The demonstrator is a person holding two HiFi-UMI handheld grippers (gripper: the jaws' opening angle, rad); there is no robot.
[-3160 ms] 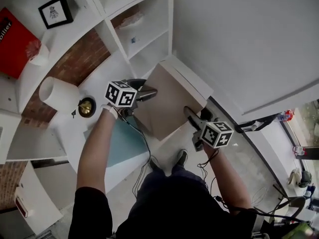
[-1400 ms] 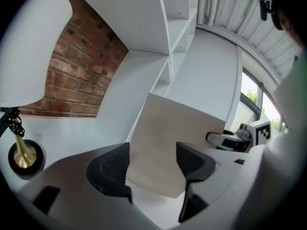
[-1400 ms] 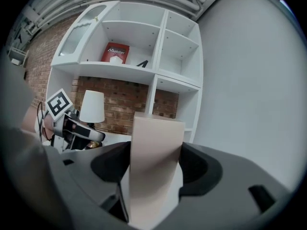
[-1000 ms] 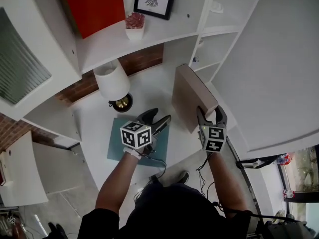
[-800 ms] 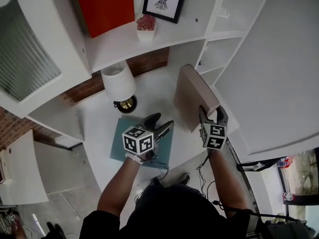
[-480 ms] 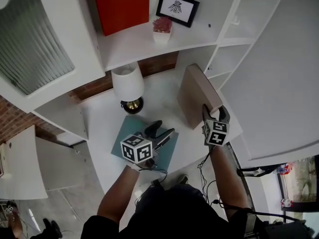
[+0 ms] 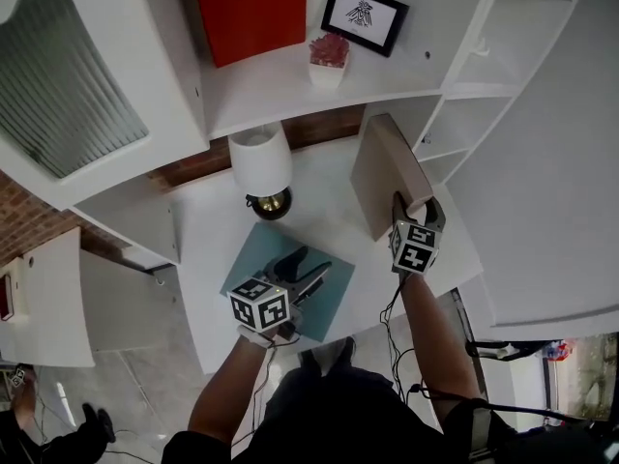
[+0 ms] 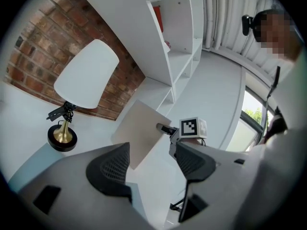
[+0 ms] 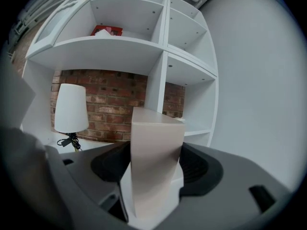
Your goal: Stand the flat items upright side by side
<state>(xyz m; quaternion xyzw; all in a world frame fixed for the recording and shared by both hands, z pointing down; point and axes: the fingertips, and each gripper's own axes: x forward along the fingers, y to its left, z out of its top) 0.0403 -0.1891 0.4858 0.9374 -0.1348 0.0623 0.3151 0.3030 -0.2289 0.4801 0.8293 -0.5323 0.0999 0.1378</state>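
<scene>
A beige flat box (image 7: pixel 383 170) stands upright on the white desk (image 7: pixel 208 259), with my right gripper (image 7: pixel 416 207) shut on its near edge. In the right gripper view the box (image 9: pixel 156 147) fills the gap between the two pads. A teal flat item (image 7: pixel 334 296) lies flat on the desk to the left. My left gripper (image 7: pixel 307 267) hovers over it, open, with nothing between its fingers. The left gripper view shows its jaws apart (image 8: pixel 151 164), and beyond them the beige box (image 8: pixel 141 135) and the right gripper's marker cube (image 8: pixel 193 127).
A lamp with a white shade (image 7: pixel 261 160) and a brass base (image 7: pixel 270 202) stands behind the teal item, before a brick wall. White shelving rises behind and to the right. The shelf above holds a red box (image 7: pixel 250 8), a small potted plant (image 7: pixel 329 58) and a framed picture (image 7: pixel 365 15).
The left gripper has left the beige box and drawn back over the teal item. The box, first tilted between both grippers, now stands upright in the right gripper alone.
</scene>
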